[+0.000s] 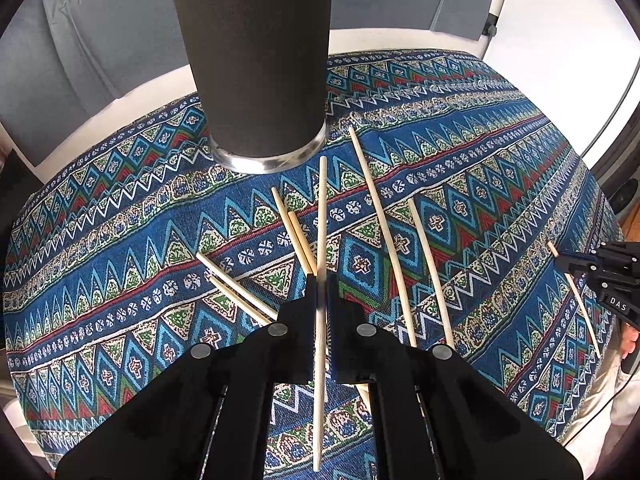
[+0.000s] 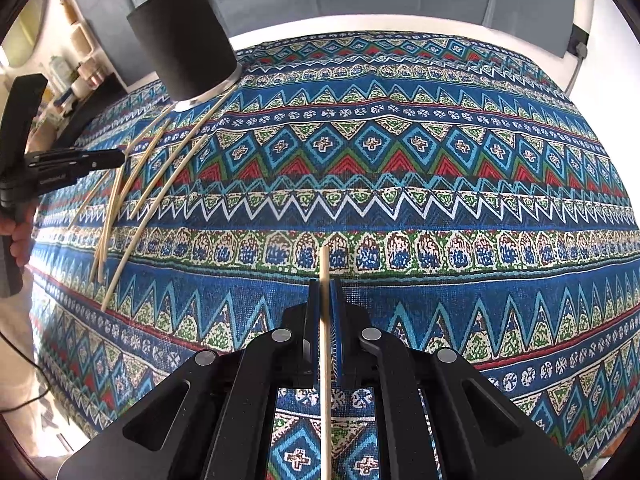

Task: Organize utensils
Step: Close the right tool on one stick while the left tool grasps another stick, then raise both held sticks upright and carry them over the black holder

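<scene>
In the left wrist view, the left gripper [image 1: 320, 284] is at 6 o'clock, and its two black fingers are closed on a pale wooden chopstick [image 1: 321, 216]. This stick is thin, round and plain, and it runs almost straight from the bottom of the picture up toward 12 o'clock, where its tip ends just before the dark cup [image 1: 256, 60]. The cup is a tall dark cylinder with a shiny metal ring at its base, and it stands on the patterned tablecloth [image 1: 120, 240], which is blue with red, green and white bands. More loose chopsticks [image 1: 384, 224] of the same light wood lie on the cloth around the gripper, some at 9 o'clock and some at 3 o'clock, and several cross each other. At the 3 o'clock edge the right gripper [image 1: 568, 260] is seen with a stick beside it. In the right wrist view, the right gripper [image 2: 325, 292] at 6 o'clock is clamped on its own single chopstick [image 2: 325, 276], which points up toward 12 o'clock above the cloth [image 2: 440, 184]. The cup [image 2: 184, 36] stands at 11 o'clock, with two stick tips showing above its rim. The scattered sticks [image 2: 160, 184] lie at 9 to 10 o'clock, and the left gripper [image 2: 116, 158] reaches in from the 9 o'clock edge above them.
</scene>
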Demonstrator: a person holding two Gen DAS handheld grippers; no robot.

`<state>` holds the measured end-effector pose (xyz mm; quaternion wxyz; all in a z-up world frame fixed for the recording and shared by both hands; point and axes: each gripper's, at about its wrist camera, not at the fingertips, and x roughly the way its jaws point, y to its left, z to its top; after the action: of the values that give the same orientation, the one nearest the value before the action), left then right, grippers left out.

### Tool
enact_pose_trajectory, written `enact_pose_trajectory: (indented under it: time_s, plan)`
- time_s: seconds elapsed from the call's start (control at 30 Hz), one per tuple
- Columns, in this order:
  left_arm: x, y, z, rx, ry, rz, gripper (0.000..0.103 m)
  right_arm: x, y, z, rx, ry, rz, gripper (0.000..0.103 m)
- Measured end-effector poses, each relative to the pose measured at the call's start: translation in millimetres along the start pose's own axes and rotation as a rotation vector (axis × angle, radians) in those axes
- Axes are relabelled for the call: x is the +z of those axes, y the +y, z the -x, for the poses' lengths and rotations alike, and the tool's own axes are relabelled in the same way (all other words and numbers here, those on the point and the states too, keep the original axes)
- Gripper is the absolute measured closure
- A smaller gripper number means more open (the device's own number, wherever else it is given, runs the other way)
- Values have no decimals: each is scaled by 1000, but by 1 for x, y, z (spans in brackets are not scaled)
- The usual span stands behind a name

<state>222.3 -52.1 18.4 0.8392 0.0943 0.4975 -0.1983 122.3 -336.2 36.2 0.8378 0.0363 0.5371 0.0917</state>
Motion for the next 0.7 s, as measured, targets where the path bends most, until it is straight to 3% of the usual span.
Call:
enact_pose_trajectory:
  time_s: [0.7]
  plan:
    - [21, 36, 85, 61, -154, 75, 98, 56, 20, 96, 150, -287, 21, 98]
